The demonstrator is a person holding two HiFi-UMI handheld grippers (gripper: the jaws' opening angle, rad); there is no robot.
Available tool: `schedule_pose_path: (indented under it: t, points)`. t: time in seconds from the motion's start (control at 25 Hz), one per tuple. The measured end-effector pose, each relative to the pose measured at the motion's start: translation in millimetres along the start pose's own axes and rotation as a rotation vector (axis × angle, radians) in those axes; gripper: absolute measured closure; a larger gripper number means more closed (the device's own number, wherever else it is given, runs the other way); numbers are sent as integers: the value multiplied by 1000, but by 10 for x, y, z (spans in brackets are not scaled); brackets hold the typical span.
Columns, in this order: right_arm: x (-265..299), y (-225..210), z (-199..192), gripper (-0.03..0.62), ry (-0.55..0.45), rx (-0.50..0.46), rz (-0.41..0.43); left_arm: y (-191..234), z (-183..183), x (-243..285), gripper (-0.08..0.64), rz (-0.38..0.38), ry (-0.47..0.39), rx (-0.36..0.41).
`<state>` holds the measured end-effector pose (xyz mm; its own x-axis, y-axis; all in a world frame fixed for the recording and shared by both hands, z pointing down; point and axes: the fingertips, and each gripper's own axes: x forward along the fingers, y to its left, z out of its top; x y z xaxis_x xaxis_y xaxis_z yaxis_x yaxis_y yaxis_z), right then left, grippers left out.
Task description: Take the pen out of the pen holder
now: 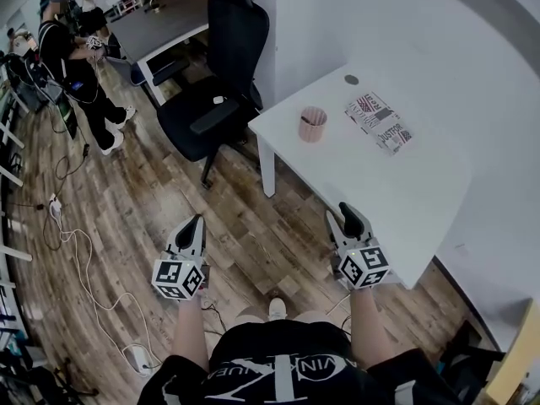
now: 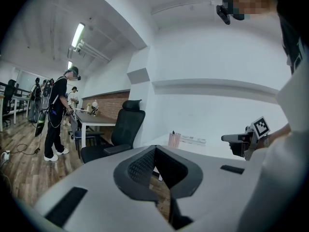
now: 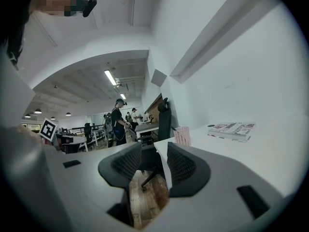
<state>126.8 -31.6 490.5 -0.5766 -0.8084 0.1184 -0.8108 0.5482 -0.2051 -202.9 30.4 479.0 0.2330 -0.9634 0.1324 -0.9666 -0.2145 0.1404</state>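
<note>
- Left gripper [image 1: 197,223] hangs over the floor, left of the white table [image 1: 405,201], its fingers closed on nothing.
- Pink pen holder [image 1: 312,124] stands on the table's far side, with the pen [image 2: 173,132] inside.
- Right gripper [image 1: 347,213] is at the table's near edge, fingers open and empty.

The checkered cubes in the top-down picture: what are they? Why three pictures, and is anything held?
There is no robot: a person holds a tool with two jaws in each hand, and the cubes are part of those tools. The top-down picture comes from a camera on the person's head; it shows the left gripper and right gripper near a white table. The other two come from cameras riding on each tool, looking along its jaws. On the table are a pink pen holder and a printed book lying flat. Nothing is held: the right jaws stand apart, the left ones meet at their tips, both empty.
</note>
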Motion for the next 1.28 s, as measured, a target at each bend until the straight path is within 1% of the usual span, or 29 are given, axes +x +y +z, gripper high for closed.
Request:
schedule_pose_path:
  t: [0.28, 0.6, 0.96, 1.28]
  points:
    - [63, -164, 10, 439, 6, 13, -11, -62, 64, 233, 546, -21, -4, 6]
    - [177, -272, -12, 439, 16, 6, -29, -62, 4, 505, 546, -52, 17, 4]
    - [513, -520, 154, 437, 18, -24, -64, -91, 102, 1264, 548, -141, 9, -3]
    - [940, -763, 224, 434, 37, -13, -99, -24, 241, 1929, 546, -207, 21, 6]
